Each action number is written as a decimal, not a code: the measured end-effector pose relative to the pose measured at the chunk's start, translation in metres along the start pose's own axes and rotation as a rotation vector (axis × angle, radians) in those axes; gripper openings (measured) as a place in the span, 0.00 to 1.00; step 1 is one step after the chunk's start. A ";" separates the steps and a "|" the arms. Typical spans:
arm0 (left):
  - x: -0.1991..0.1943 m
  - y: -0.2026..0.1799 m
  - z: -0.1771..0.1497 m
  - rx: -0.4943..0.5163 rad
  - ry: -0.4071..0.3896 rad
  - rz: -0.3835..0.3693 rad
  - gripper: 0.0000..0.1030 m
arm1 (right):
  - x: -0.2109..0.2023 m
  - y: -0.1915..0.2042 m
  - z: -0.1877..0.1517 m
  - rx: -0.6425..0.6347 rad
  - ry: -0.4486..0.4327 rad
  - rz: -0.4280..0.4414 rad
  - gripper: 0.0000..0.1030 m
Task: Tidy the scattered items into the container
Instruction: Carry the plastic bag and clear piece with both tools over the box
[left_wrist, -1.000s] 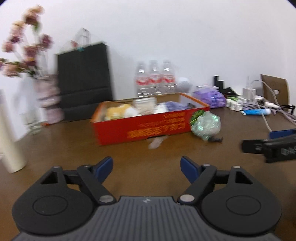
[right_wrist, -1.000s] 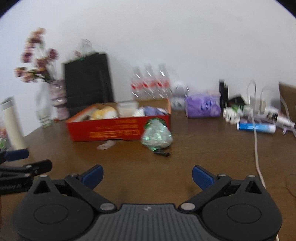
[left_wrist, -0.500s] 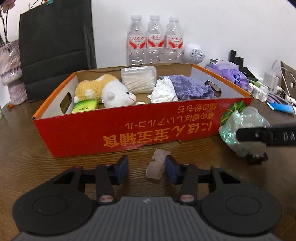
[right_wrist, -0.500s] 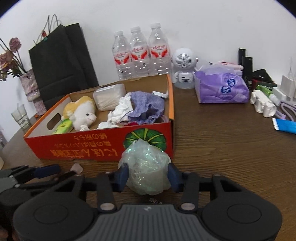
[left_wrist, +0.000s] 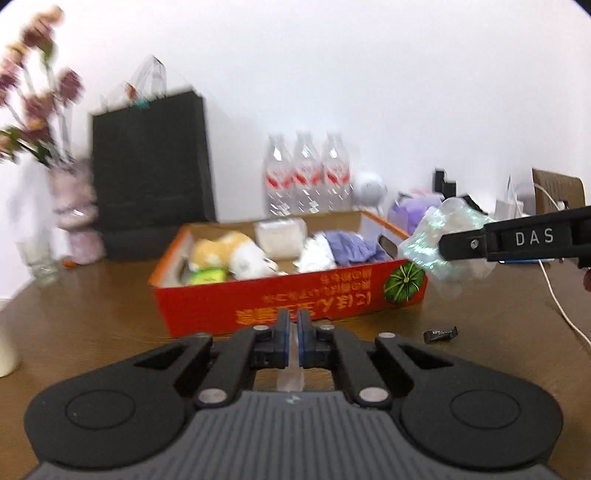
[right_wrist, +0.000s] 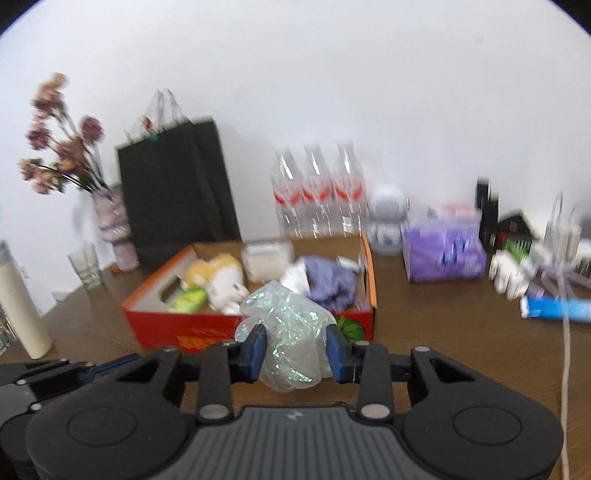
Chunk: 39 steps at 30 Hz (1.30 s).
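Note:
A red cardboard box (left_wrist: 295, 299) (right_wrist: 166, 325) sits mid-table and holds a plush toy, tissues and a purple cloth. My left gripper (left_wrist: 293, 341) is shut on a small translucent wrapper (left_wrist: 291, 376), held above the table in front of the box's near wall. My right gripper (right_wrist: 295, 339) has a crumpled iridescent plastic bag (right_wrist: 284, 314) between its pads. Its jaws are closing and the pads press into the bag's sides. In the left wrist view the same bag (left_wrist: 432, 247) hangs in the air by the box's right corner, held from the right.
A small black piece (left_wrist: 439, 333) lies on the wood right of the box. Behind the box stand a black paper bag (left_wrist: 151, 173), three water bottles (left_wrist: 306, 173) and a flower vase (right_wrist: 114, 225). A purple tissue pack (right_wrist: 443, 254) and a white cable (right_wrist: 567, 350) lie right.
Both grippers pulled back from the box and rose with their loads. The left jaws shut fully on the wrapper. The bag left the table, uncovering the black piece.

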<state>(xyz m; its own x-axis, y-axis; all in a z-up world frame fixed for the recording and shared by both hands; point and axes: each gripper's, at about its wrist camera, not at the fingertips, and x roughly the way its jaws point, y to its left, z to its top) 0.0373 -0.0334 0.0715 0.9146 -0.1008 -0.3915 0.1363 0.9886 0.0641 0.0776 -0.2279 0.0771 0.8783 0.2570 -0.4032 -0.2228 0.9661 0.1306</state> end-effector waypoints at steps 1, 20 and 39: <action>-0.014 0.002 -0.003 -0.015 -0.004 0.011 0.04 | -0.014 0.006 -0.003 -0.022 -0.025 -0.008 0.32; -0.177 -0.017 -0.122 -0.042 -0.065 0.101 0.05 | -0.161 0.058 -0.143 -0.068 -0.045 0.040 0.33; -0.188 -0.017 -0.117 -0.091 -0.066 0.055 0.04 | -0.177 0.063 -0.166 -0.058 -0.065 0.055 0.33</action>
<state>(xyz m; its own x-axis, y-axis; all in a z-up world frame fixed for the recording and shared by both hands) -0.1814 -0.0181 0.0361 0.9433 -0.0501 -0.3280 0.0527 0.9986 -0.0007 -0.1625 -0.2085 0.0064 0.8891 0.3095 -0.3371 -0.2941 0.9508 0.0972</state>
